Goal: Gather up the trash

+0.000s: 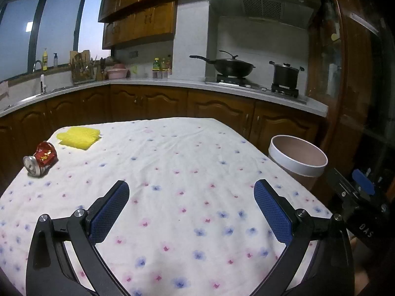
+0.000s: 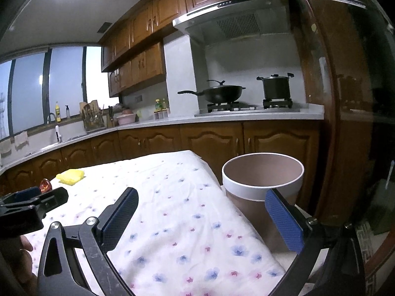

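Observation:
A crushed red can (image 1: 42, 160) lies on its side at the far left of the floral tablecloth (image 1: 185, 172). A yellow sponge-like piece (image 1: 79, 137) lies just behind it. Both also show in the right wrist view, the can (image 2: 45, 185) partly hidden and the yellow piece (image 2: 70, 176) behind it. A white-rimmed bin (image 1: 300, 159) stands beside the table's right edge, seen closer in the right wrist view (image 2: 263, 180). My left gripper (image 1: 191, 198) is open and empty above the cloth. My right gripper (image 2: 201, 206) is open and empty, near the bin.
A kitchen counter (image 1: 158, 82) runs behind the table, with a wok (image 1: 232, 66) and a pot (image 1: 286, 74) on the stove. A dark wooden door frame (image 1: 345, 74) stands on the right. The left gripper's body (image 2: 27, 207) shows at the left of the right wrist view.

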